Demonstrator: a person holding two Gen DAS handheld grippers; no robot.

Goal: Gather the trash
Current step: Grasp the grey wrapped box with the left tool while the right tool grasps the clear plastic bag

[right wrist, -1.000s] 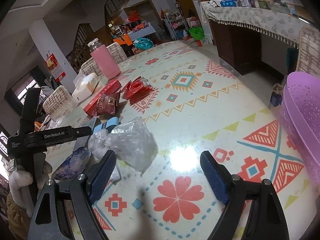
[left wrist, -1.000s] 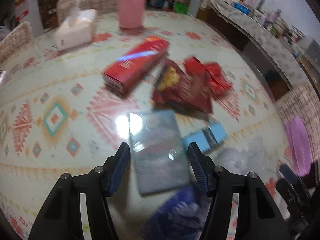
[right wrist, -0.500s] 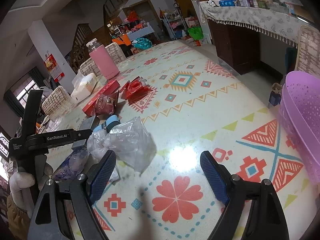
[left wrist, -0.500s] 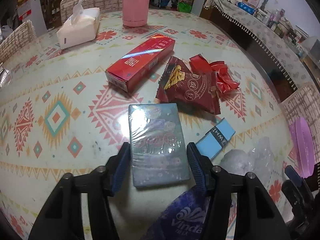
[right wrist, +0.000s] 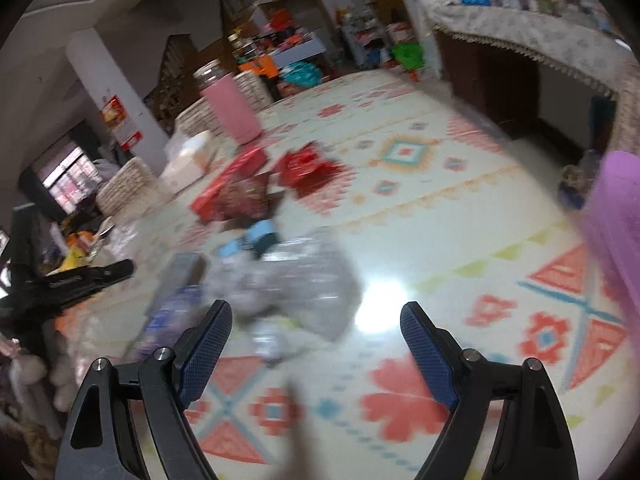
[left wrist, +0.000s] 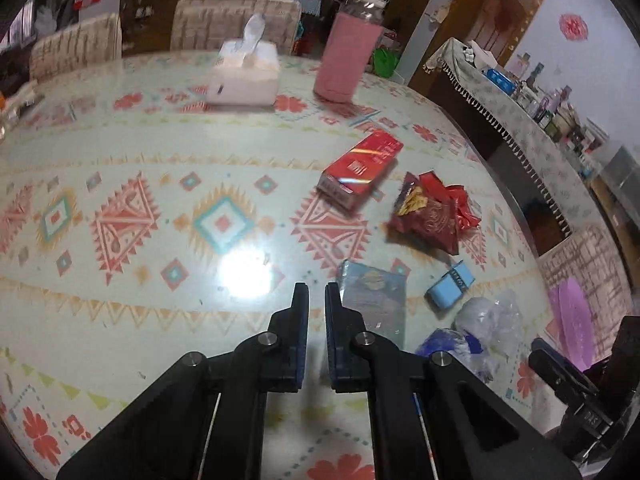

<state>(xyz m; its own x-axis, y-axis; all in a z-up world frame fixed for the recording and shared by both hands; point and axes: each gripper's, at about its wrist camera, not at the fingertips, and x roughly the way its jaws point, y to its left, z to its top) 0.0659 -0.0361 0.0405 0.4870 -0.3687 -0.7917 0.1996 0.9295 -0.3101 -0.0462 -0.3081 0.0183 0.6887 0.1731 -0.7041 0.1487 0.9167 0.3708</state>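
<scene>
Trash lies on the patterned surface [left wrist: 120, 152]: a red box [left wrist: 360, 168], a snack bag [left wrist: 428, 220] and a clear plastic bag [left wrist: 490, 318] all sit near the grey packet [left wrist: 374, 302]. Left hand-held gripper [left wrist: 316, 300] is closed on nothing, just beside that packet. Right hand-held gripper [right wrist: 316, 328] is wide open, empty.

Gleaming glossily under a lamp glare: the smooth patterned covering of the desk [left wrist: 120, 152]. Shining with a slick cardboard finish: the red carton [left wrist: 360, 170]. Crinkling in glossy foil: the dark red snack bag [left wrist: 426, 220]. Wrinkling, thin and translucent: the clear plastic bag [right wrist: 296, 280]. Looking matt black plastic with textured blue pads [right wrist: 204, 348]: the right tongs [right wrist: 316, 344].
</scene>
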